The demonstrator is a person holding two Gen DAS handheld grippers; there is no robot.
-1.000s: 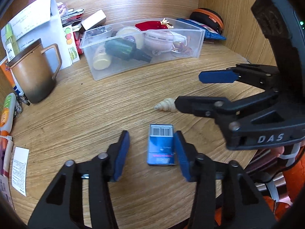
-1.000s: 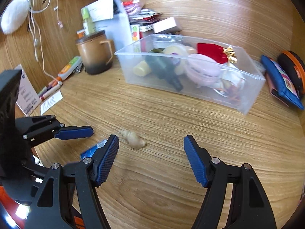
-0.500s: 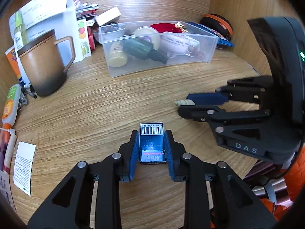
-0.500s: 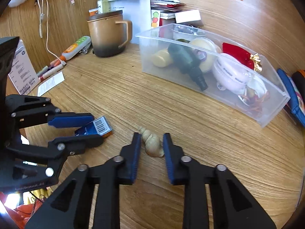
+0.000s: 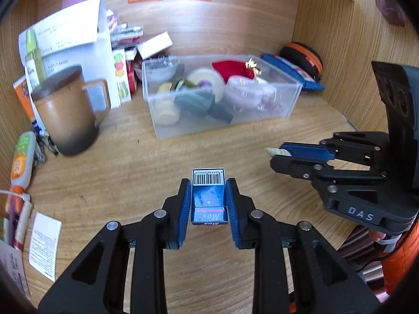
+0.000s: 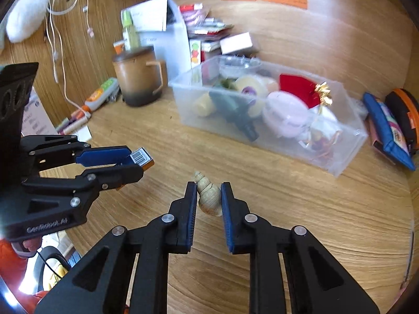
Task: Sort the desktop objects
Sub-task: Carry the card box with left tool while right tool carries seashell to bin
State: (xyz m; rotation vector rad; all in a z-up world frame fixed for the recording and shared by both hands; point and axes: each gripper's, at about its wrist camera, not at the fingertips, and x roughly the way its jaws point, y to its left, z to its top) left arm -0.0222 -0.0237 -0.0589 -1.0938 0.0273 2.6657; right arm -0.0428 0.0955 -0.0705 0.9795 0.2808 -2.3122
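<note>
My left gripper (image 5: 208,196) is shut on a small blue box with a barcode (image 5: 208,196) and holds it above the wooden desk; the left gripper (image 6: 131,161) and the box's barcode end (image 6: 140,156) also show in the right wrist view. My right gripper (image 6: 208,195) is shut on a beige spiral shell (image 6: 208,196), lifted off the desk; in the left wrist view the right gripper (image 5: 281,155) shows the shell's tip (image 5: 273,151) sticking out. A clear plastic bin (image 5: 288,102) holding several items stands behind, also in the right wrist view (image 6: 348,141).
A brown lidded mug (image 5: 65,110) stands at the left, with papers and packets behind it. Pens and a glue tube (image 5: 22,159) lie along the left wall. A blue pouch (image 6: 387,130) and an orange-trimmed case (image 6: 404,115) sit right of the bin. Wooden walls enclose the desk.
Both grippers closed from open: the left on the blue box, the right on the shell. Both have since lifted their objects off the desk and moved toward the bin.
</note>
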